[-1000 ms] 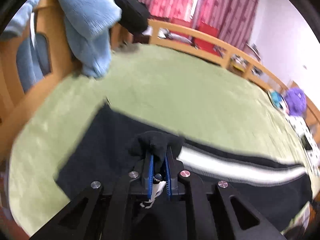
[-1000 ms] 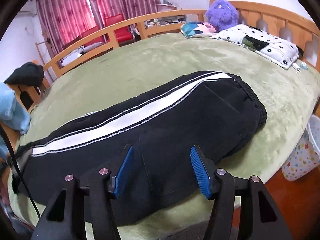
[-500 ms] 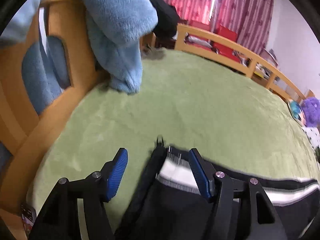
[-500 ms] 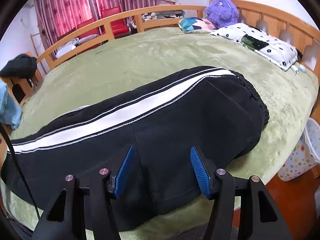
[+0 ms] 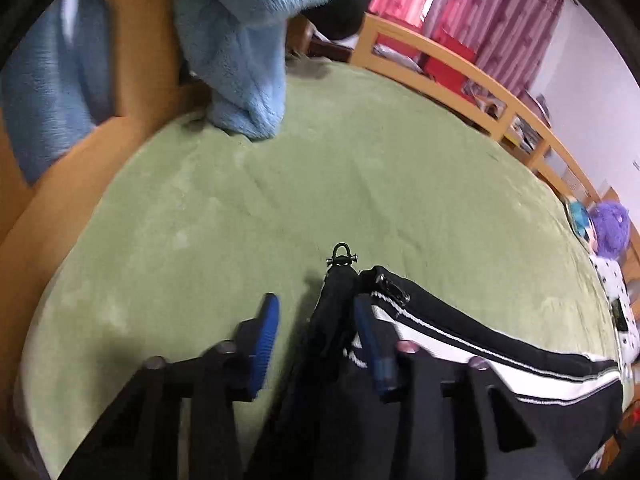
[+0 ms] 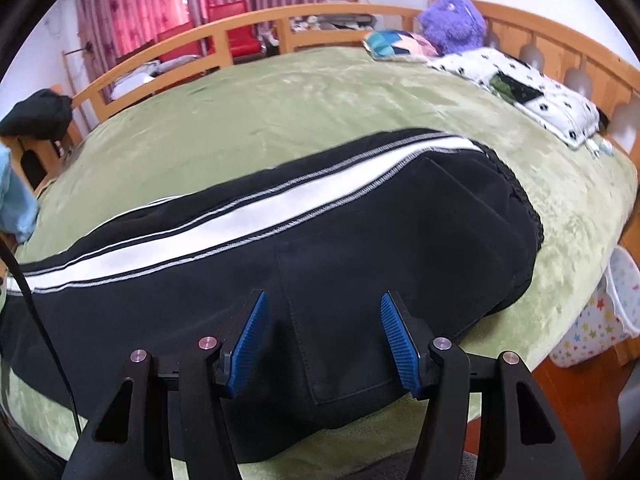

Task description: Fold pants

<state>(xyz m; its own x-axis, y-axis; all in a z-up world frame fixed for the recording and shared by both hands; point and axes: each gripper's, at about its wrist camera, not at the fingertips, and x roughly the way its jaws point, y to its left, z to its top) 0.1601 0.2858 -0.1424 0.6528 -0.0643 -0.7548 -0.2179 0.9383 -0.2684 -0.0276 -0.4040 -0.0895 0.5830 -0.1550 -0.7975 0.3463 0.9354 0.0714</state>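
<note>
Black pants with a white side stripe [image 6: 280, 216] lie lengthwise on the green bedspread [image 6: 320, 100], waistband toward the pillows. In the left wrist view the leg's cuff end [image 5: 336, 308] with a small metal zipper pull sits between the blue pads of my left gripper [image 5: 316, 304]. Its jaws are closing; the right pad [image 5: 366, 328] is against the fabric, while the left pad [image 5: 266, 332] still stands off over bare bedspread. My right gripper [image 6: 322, 300] hovers open above the hip and back pocket [image 6: 340, 320], with nothing pinched.
A light blue fleece [image 5: 240, 40] hangs over the wooden footboard [image 5: 132, 92]. A wooden rail [image 6: 240, 32] runs along the far side. A spotted pillow [image 6: 528, 92], purple plush [image 6: 452, 20] and star-patterned basket [image 6: 592, 328] are at the right. A black cable [image 6: 40, 320] crosses the left.
My left gripper let go of the bunched black fabric, moved out to the cuff end of the leg, opened wide and now narrows around it. The right gripper stayed open and still.
</note>
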